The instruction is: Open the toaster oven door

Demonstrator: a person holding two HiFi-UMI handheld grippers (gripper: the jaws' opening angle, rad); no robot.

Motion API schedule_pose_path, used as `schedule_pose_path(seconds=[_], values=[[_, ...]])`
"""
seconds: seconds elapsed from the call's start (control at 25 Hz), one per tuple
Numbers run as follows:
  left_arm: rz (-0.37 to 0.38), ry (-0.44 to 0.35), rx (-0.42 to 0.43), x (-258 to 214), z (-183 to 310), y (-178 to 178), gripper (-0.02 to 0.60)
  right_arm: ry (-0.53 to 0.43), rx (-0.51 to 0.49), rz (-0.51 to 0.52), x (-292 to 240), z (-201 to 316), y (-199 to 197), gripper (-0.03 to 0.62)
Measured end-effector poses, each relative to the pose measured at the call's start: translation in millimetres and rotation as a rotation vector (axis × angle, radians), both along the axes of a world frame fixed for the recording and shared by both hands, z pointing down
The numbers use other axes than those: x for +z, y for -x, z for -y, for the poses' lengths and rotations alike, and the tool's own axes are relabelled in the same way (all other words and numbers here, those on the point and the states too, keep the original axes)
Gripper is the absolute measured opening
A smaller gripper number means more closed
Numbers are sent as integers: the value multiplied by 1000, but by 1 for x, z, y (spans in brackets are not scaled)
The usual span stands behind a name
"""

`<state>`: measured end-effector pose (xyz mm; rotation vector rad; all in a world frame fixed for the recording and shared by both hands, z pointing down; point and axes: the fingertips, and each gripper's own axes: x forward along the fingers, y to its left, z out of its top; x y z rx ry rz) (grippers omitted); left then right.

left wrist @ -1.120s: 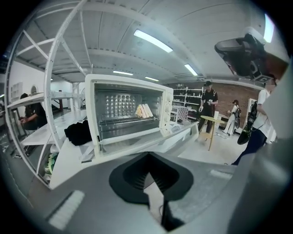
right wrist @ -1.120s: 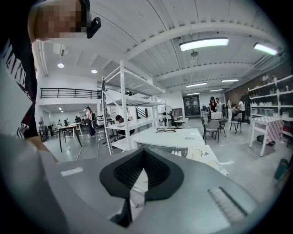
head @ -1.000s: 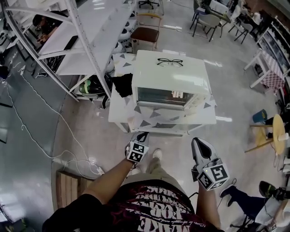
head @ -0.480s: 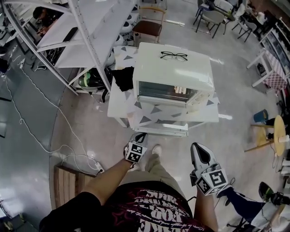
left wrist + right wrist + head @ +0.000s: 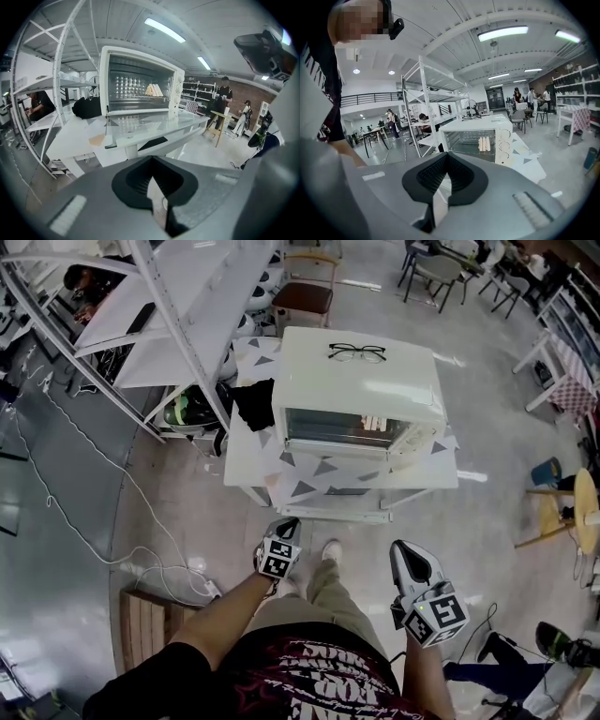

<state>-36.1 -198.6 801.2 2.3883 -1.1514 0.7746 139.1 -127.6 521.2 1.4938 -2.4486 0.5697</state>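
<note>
A white toaster oven stands on a low white table with grey triangles, ahead of me. Its glass door looks upright and shut in the head view and in the right gripper view; pale sticks show inside. In the left gripper view the oven stands above a glossy surface that mirrors it. My left gripper and right gripper hang low by my legs, well short of the table. Both are shut and hold nothing. Each gripper also fills the bottom of its own view: left gripper, right gripper.
Black-framed glasses lie on the oven's top. A dark cloth sits at the table's left. A white shelf rack stands to the left, a chair behind, cables and a wooden pallet on the floor, a stool right.
The head view has shifted slightly. Both grippers have drifted a little lower and stay shut. The oven and its door look the same.
</note>
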Motion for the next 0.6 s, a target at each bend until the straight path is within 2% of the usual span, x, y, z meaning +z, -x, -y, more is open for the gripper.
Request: schedule_pose_path(seconds=[0.6], values=[[17, 53, 8, 30, -10, -5, 0, 34, 3, -8, 18, -14, 4, 26]])
